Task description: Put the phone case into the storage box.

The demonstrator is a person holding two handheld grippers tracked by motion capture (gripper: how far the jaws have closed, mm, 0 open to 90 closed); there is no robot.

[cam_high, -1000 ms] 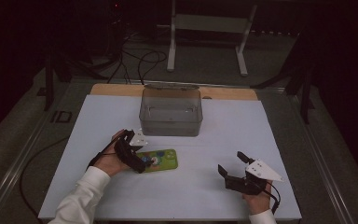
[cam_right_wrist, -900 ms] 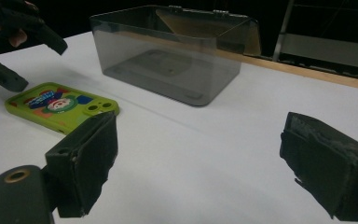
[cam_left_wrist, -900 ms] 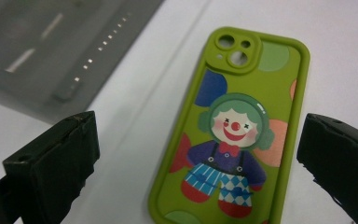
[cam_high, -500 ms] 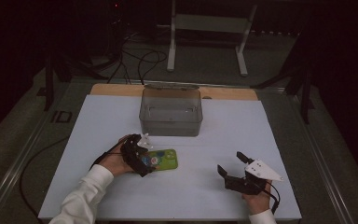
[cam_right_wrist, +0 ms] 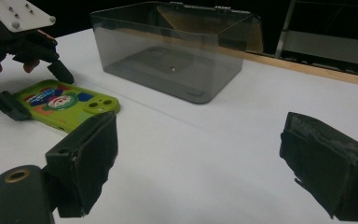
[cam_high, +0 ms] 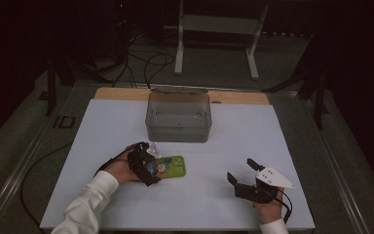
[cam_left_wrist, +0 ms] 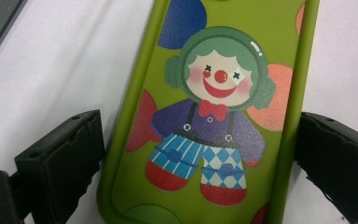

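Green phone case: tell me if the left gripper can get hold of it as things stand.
Probably yes. The left gripper already straddles the green phone case, one jaw at each long edge, and its jaws have just been closing. The case lies flat on the white table with nothing else against it.

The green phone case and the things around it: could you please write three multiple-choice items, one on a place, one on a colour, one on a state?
1. Where does the phone case lie?
A. inside the clear box
B. on the white table, in front of the box
C. on the floor

2. What colour is the printed clown's bow tie?
A. red
B. yellow
C. white

3. How is the right claw?
A. shut on the case
B. shut on the box
C. open, holding nothing

Answers:
1 B, the case rests flat on the table, nearer than the clear box.
2 A, the bow is red.
3 C, its jaws stand wide apart over bare table.
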